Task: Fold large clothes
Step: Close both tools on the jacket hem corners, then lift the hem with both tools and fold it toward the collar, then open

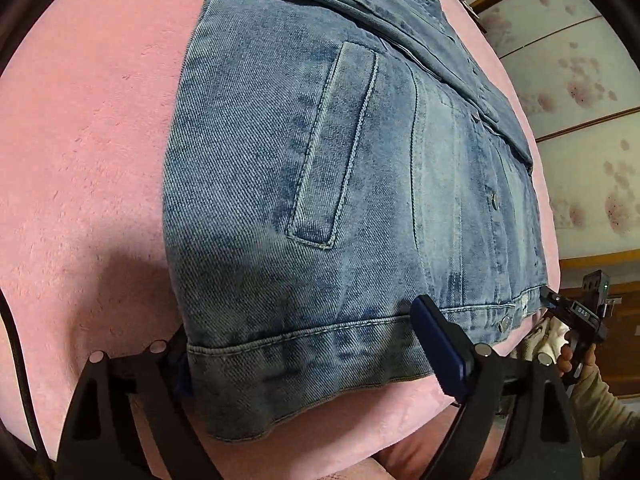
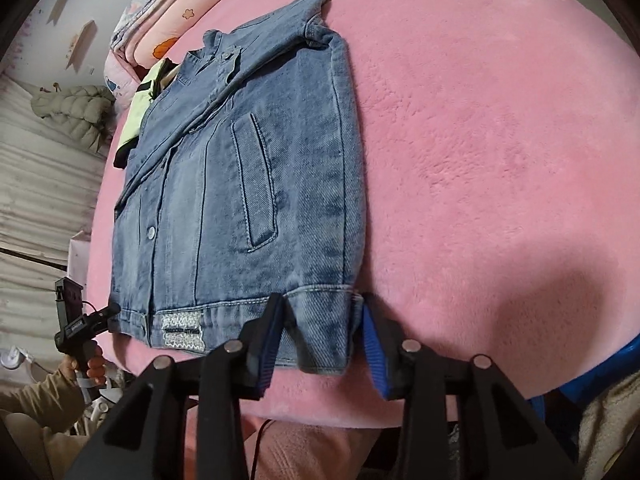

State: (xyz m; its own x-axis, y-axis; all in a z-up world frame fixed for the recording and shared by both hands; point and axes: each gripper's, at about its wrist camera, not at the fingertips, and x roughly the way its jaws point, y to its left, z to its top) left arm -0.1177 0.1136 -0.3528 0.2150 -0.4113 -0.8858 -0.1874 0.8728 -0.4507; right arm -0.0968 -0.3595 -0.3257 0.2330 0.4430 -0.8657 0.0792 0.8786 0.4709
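A blue denim jacket [image 1: 340, 184] lies flat on a pink fleece bed cover [image 1: 80, 160], sleeves folded in over the front. My left gripper [image 1: 304, 344] is open with its jaws on either side of the left part of the bottom hem. In the right wrist view the jacket [image 2: 248, 184] lies ahead, and my right gripper [image 2: 320, 332] is open around the hem's right corner. Each gripper shows in the other's view: the right one [image 1: 560, 304] at the hem's far end, the left one [image 2: 104, 316] likewise.
A yellow-green garment [image 2: 140, 116] lies beyond the jacket's collar. Folded patterned quilts [image 2: 168, 20] are stacked at the bed's far end. A grey puffer coat [image 2: 76, 116] rests on a pale surface at left. Floral wall panels [image 1: 580, 92] stand beside the bed.
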